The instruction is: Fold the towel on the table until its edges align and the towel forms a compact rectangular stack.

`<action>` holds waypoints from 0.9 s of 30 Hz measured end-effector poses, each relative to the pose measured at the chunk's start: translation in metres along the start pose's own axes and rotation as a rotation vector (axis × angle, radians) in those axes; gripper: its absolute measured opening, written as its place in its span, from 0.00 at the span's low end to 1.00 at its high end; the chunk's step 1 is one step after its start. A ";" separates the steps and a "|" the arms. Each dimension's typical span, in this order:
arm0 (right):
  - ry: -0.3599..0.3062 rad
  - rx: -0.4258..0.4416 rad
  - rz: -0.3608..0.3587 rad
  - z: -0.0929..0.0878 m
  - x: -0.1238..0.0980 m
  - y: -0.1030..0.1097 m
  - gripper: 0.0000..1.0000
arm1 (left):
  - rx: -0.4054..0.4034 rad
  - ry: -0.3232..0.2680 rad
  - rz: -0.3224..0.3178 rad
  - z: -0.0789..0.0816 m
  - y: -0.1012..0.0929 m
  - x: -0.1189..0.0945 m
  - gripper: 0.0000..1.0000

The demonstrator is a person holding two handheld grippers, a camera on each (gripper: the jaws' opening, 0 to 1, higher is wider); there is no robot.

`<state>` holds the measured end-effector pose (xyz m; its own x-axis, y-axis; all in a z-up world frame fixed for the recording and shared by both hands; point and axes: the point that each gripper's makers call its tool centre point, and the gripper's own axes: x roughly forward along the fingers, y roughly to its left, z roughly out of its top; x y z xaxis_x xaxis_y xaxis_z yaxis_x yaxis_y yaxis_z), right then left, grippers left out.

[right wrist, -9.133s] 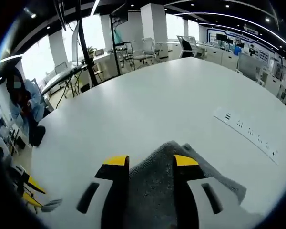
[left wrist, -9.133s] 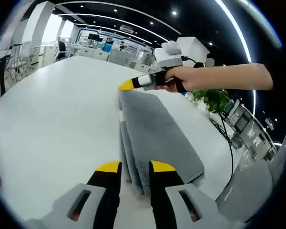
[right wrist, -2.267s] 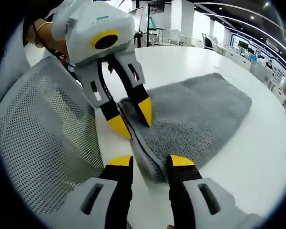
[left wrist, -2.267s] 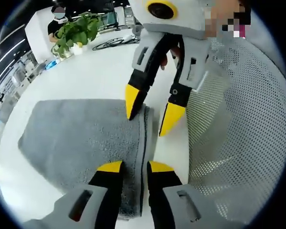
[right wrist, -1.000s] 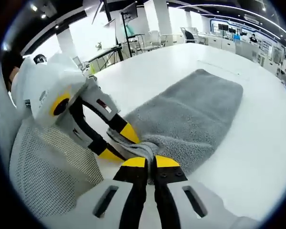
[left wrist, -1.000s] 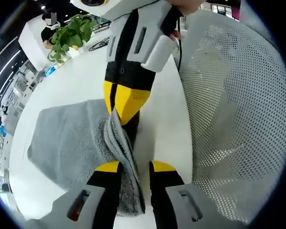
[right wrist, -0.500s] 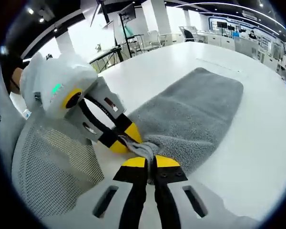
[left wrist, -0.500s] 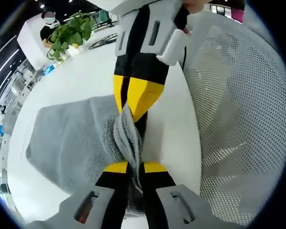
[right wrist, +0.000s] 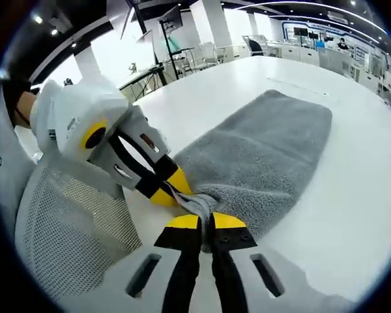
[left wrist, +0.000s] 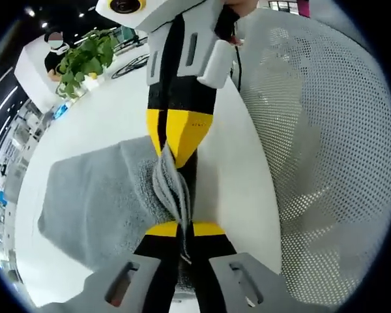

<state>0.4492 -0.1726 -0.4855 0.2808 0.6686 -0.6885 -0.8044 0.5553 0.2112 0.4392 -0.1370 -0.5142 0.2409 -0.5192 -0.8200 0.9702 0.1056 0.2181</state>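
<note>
A grey towel (left wrist: 94, 195) (right wrist: 260, 150), folded into a long strip, lies on the white table (left wrist: 117, 111) (right wrist: 202, 91). Its near short end is pinched up into a ridge off the table. My left gripper (left wrist: 185, 229) is shut on one corner of that end. The right gripper (left wrist: 179, 140) faces it from above, shut on the other corner. In the right gripper view my right gripper (right wrist: 205, 222) is shut on the bunched towel edge, with the left gripper (right wrist: 171, 188) clamped on the same edge just to its left.
A white mesh chair back (left wrist: 313, 143) (right wrist: 72, 228) stands right against the table edge beside both grippers. A potted plant (left wrist: 85, 55) sits at the table's far side. Desks and chairs (right wrist: 208, 49) fill the room beyond.
Both grippers stay shut on the towel's near end. The pinched ridge has lifted slightly and the views have shifted a little.
</note>
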 end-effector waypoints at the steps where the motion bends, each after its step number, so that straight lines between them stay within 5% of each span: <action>1: 0.004 -0.011 0.002 -0.002 0.001 -0.001 0.03 | -0.025 -0.005 -0.012 0.000 0.000 -0.001 0.04; 7: 0.025 -0.086 -0.011 -0.004 -0.003 0.001 0.08 | -0.086 0.011 -0.042 0.003 0.001 -0.006 0.03; 13: 0.014 -0.158 -0.047 -0.002 -0.011 0.001 0.17 | -0.305 -0.042 -0.057 0.006 0.009 -0.017 0.03; 18: 0.028 -0.347 -0.104 0.000 -0.017 0.004 0.19 | -0.400 -0.079 -0.053 0.010 0.020 -0.023 0.03; 27: 0.073 -0.489 -0.167 -0.013 -0.013 0.000 0.23 | -0.362 -0.061 -0.062 0.010 0.019 -0.023 0.04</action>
<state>0.4381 -0.1881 -0.4856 0.4031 0.5450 -0.7352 -0.9072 0.3437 -0.2427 0.4513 -0.1316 -0.4854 0.1903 -0.5826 -0.7902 0.9320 0.3602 -0.0412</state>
